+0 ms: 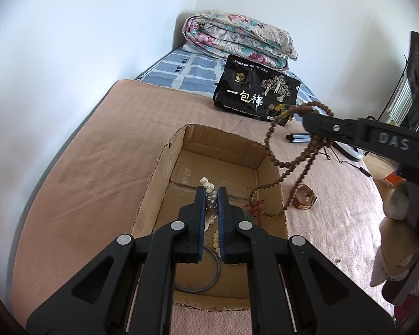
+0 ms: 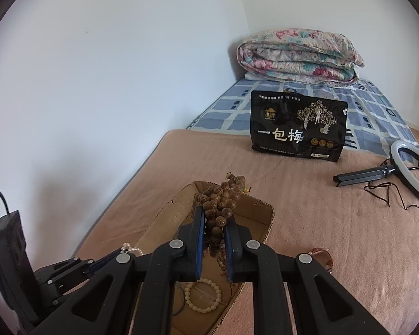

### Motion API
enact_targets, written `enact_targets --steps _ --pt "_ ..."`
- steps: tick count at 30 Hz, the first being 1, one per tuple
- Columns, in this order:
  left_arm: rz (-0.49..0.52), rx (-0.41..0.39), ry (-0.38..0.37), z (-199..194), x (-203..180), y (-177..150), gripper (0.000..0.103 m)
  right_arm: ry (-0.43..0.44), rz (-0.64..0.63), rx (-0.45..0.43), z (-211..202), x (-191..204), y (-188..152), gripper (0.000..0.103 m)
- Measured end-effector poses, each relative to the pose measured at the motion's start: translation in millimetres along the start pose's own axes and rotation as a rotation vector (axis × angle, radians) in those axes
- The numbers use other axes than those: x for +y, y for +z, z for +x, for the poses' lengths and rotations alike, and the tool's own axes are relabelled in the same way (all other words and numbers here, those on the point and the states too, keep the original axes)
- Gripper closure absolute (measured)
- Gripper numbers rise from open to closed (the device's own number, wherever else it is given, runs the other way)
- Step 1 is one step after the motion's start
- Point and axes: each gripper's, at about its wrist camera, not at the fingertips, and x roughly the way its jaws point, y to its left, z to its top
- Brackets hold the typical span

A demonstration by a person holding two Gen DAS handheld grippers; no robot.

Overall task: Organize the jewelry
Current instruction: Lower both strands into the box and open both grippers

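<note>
An open cardboard box (image 1: 164,173) lies on the pink blanket; it also shows in the right wrist view (image 2: 164,217). My left gripper (image 1: 211,192) is shut on a pearl necklace (image 1: 209,188) and holds it over the box. My right gripper (image 2: 214,212) is shut on a long brown wooden bead strand (image 2: 220,203). In the left wrist view the strand (image 1: 290,167) hangs from the right gripper (image 1: 307,120) over the box's right wall. A cream bead bracelet (image 2: 204,296) and a dark bangle (image 1: 209,279) lie in the box. A brown bracelet (image 1: 303,196) lies right of the box.
A black snack bag (image 2: 299,125) stands at the far edge of the blanket. A folded floral quilt (image 2: 299,55) sits behind it by the wall corner. A ring light with stand and cable (image 2: 405,170) lies at the right.
</note>
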Motion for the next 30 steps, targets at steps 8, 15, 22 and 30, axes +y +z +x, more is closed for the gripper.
enact_targets --steps 8,15,22,30 --pt "0.035 0.005 0.028 12.3 -7.0 -2.3 0.097 -0.012 0.011 0.038 28.7 -9.9 -1.7 0.092" --pt "0.046 0.013 0.029 20.0 -11.5 -0.7 0.097 -0.014 0.024 0.068 47.0 -17.4 -4.1 0.092" --pt "0.042 0.027 0.028 26.3 -12.4 -0.3 0.097 -0.012 0.033 0.086 57.5 -22.3 -5.2 0.092" --pt "0.044 0.034 0.033 29.6 -12.3 0.1 0.097 -0.013 0.038 0.103 64.8 -24.5 -6.9 0.092"
